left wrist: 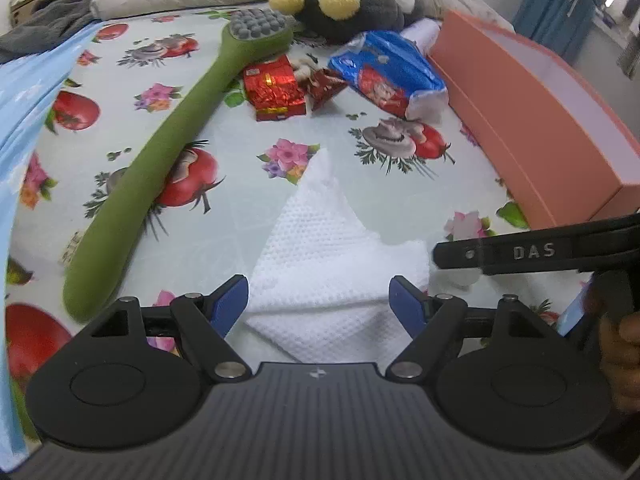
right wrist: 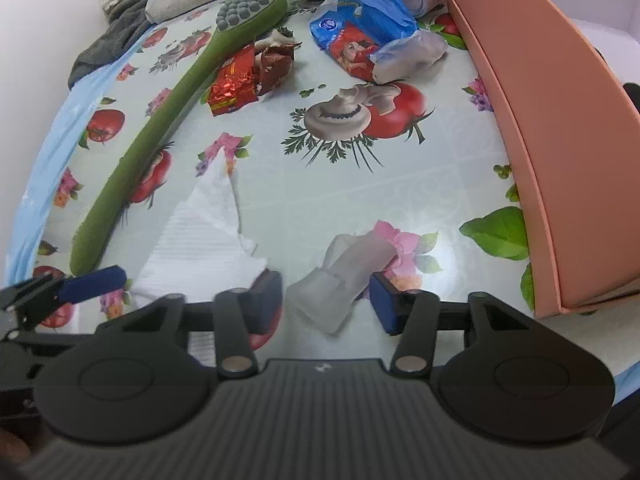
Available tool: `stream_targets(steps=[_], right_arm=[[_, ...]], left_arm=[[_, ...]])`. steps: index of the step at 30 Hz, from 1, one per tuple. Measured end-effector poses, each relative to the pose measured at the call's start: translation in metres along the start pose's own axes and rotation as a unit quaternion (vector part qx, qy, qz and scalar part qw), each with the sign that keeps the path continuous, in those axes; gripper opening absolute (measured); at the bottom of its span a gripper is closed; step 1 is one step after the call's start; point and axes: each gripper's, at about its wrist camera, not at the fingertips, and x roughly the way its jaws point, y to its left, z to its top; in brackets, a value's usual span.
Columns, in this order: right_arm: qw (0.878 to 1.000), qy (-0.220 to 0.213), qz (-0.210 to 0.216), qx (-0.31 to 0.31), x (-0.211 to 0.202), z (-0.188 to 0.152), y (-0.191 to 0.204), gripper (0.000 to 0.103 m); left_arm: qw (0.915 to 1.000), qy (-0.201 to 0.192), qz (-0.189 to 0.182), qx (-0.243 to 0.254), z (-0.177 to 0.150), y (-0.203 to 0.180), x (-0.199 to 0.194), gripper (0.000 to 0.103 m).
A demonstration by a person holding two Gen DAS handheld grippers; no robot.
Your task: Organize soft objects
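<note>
Floral oilcloth table [left wrist: 248,128], orange box [left wrist: 532,108] alongside

A home, most likely a lived-in table corner.

We see an oilcloth [right wrist: 420,200] printed with tomatoes, mushrooms and flowers, the kind spread over a household table. On it lie a green massage brush [left wrist: 160,152], red foil snack packs [left wrist: 274,92], a blue tissue pack [left wrist: 390,68] and a plush toy [left wrist: 344,4], beside crumpled clothing [right wrist: 108,48] and a pink box [right wrist: 532,128].
</note>
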Motion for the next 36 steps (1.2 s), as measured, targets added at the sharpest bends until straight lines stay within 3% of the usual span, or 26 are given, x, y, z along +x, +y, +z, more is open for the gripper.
stream_targets(steps=[5, 7, 13, 17, 19, 20, 22, 25, 31, 36], right_arm=[[1.000, -0.002, 0.003, -0.015, -0.005, 0.002, -0.001, 0.032], [1.000, -0.005, 0.002, -0.025, -0.009, 0.002, 0.000, 0.029], [0.999, -0.010, -0.007, -0.046, -0.016, 0.000, -0.001, 0.026], [0.999, -0.007, -0.001, -0.035, -0.018, 0.000, -0.008, 0.025], [0.999, -0.009, -0.001, -0.034, -0.020, 0.001, -0.008, 0.024], [0.999, -0.011, 0.000, -0.033, -0.021, 0.001, -0.009, 0.024], [0.999, -0.014, -0.001, -0.035, -0.023, 0.001, -0.009, 0.024], [0.999, -0.019, 0.003, -0.035, -0.028, 0.002, -0.009, 0.023], [0.998, -0.045, 0.000, -0.038, -0.049, 0.005, -0.010, 0.023], [0.997, -0.069, -0.004, -0.040, -0.073, 0.003, -0.010, 0.023]], left_arm=[[0.9994, 0.024, 0.004, 0.026, 0.003, 0.001, 0.023, 0.083], [0.9984, 0.039, 0.003, 0.040, 0.003, 0.001, 0.031, 0.089], [0.9903, 0.056, 0.008, 0.127, -0.001, -0.012, 0.038, 0.089], [0.9881, 0.050, 0.004, 0.145, -0.006, -0.018, 0.036, 0.073], [0.9883, 0.045, 0.002, 0.145, -0.007, -0.021, 0.033, 0.055], [0.9888, 0.044, 0.000, 0.143, -0.007, -0.023, 0.032, 0.052], [0.9901, 0.045, -0.002, 0.133, -0.007, -0.026, 0.030, 0.029], [0.9925, 0.046, 0.000, 0.114, -0.006, -0.029, 0.028, 0.015], [0.9990, 0.030, -0.004, 0.034, 0.000, -0.023, 0.010, 0.012], [0.9991, -0.001, -0.013, -0.041, 0.008, -0.018, -0.019, 0.012]])
